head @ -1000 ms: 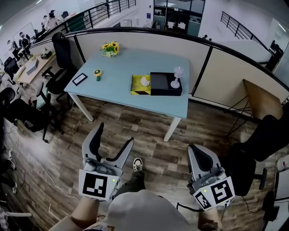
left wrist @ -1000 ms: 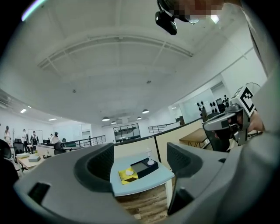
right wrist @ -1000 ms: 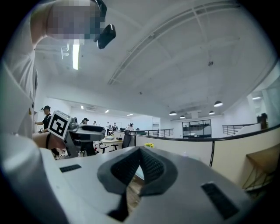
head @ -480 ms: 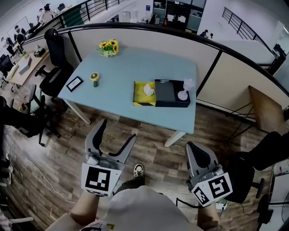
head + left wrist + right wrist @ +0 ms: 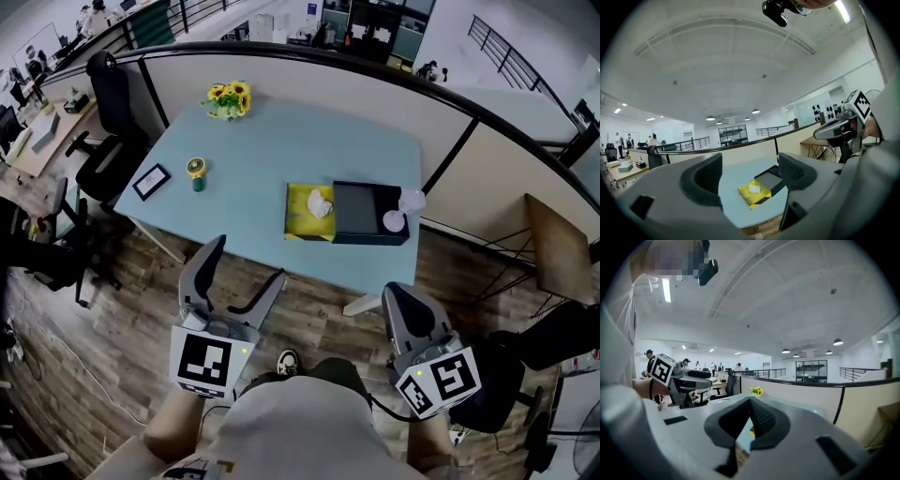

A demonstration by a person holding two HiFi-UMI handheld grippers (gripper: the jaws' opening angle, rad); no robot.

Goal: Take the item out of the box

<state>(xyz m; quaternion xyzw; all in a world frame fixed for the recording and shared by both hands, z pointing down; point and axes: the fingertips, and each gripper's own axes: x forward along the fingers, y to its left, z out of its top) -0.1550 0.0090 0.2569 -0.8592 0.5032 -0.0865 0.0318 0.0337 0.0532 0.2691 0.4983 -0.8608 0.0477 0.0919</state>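
An open black box (image 5: 369,225) lies near the front edge of the light blue table (image 5: 272,159), with a yellow section (image 5: 305,223) on its left holding a white crumpled item (image 5: 321,203). A small white fan (image 5: 404,207) stands at the box's right end. My left gripper (image 5: 246,262) is open and empty, held short of the table above the floor. Between its jaws the left gripper view shows the box (image 5: 769,178) far off. My right gripper (image 5: 399,298) is shut with nothing in it, below the table's front right corner; its pads meet (image 5: 749,420) in the right gripper view.
On the table are sunflowers (image 5: 226,97), a small yellow-topped object (image 5: 196,172) and a framed card (image 5: 150,181). A black office chair (image 5: 101,141) stands left of the table. A curved partition (image 5: 441,122) runs behind it. Wooden floor lies between me and the table.
The table and box have come closer and lower in the head view as I stepped toward them. Both grippers keep their states: left open, right shut.
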